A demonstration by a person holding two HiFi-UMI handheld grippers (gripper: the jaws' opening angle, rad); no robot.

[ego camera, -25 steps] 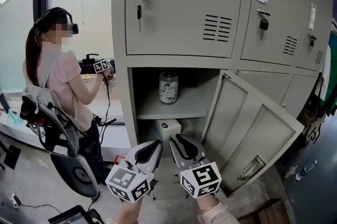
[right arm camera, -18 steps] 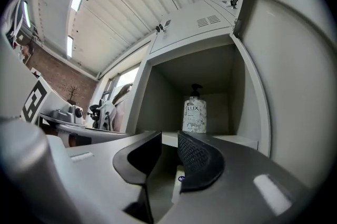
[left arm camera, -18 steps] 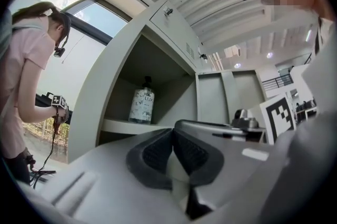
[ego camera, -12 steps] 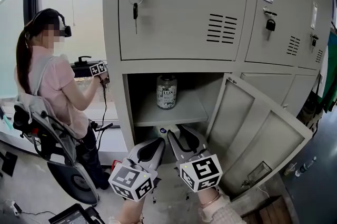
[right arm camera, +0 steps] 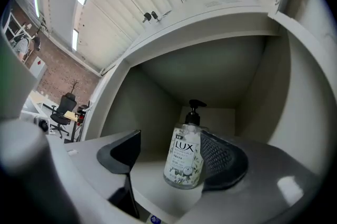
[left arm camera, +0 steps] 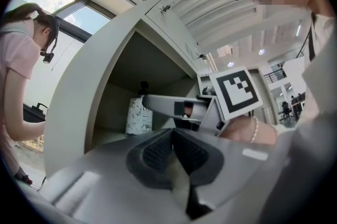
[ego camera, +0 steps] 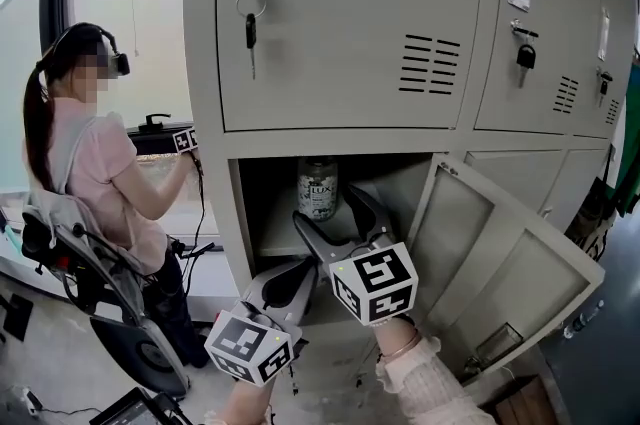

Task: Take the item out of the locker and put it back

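- Both halves of the job ahead: lifting out, then setting back
- Soap bottle (right arm camera: 184,157) upright on the upper shelf (ego camera: 275,235) inside the open locker (ego camera: 340,33), not yet lifted
- Right gripper (ego camera: 330,210) at the compartment mouth, jaws just spread wide, bottle lined up between the pads but unclamped
- Left gripper (left arm camera: 174,146) lower, near the door (ego camera: 500,263), clenched on nothing

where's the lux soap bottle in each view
Head view: soap bottle centre, on the locker shelf, by the right tongs' tips.
Left gripper view: left of centre, behind the right tongs.
Right gripper view: lower centre, between the right tongs, whose jaws have just been opening.
Shared landmark: the locker shelf under it.
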